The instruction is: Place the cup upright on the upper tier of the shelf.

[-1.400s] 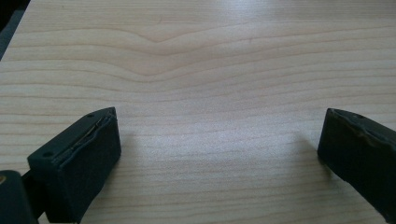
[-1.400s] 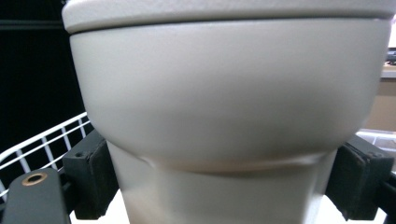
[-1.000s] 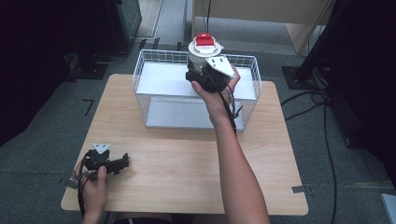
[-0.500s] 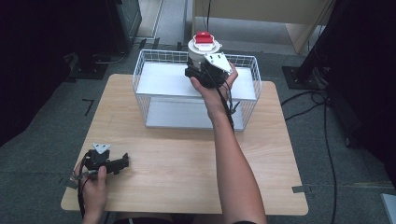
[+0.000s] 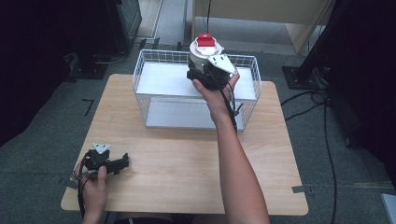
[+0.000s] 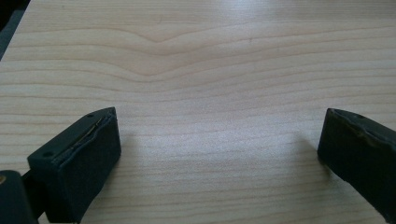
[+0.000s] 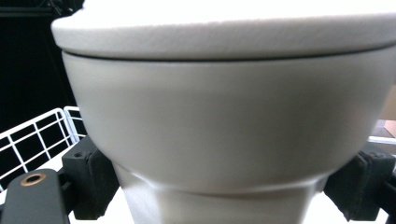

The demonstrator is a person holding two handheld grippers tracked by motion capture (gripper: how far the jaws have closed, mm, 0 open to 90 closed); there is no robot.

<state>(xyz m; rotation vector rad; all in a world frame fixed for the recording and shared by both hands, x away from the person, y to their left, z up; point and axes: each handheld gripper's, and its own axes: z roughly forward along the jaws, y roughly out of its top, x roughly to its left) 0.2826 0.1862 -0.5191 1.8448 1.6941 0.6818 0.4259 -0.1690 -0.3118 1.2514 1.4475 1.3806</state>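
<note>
**High view: your right gripper has the white pot over the basket**

High view shows your right gripper (image 5: 205, 74) closed around the narrow lower body of a white lidded container (image 5: 204, 50) with a red knob (image 5: 205, 39) on top, held above the rear part of the white wire basket (image 5: 154, 88) at the table's back edge. In the right gripper view the jaws press either side of the stepped base, just below where the body flares out.

That body looks smooth, rigid and glossy, so judge it slippery; the flare above your jaws should stop it sliding down (a useful ledge). The lid looks merely seated, so keep it upright. Its weight can't be read from here.

Your left gripper (image 5: 109, 163) rests on the wooden table (image 5: 187, 163) near the front left corner, jaws spread wide and holding nothing; the left gripper view has bare wood grain between them.

The tabletop is pale, flat laminate. Around it lie grey carpet, dark equipment and black cables (image 5: 327, 140) on the floor at the right
</note>
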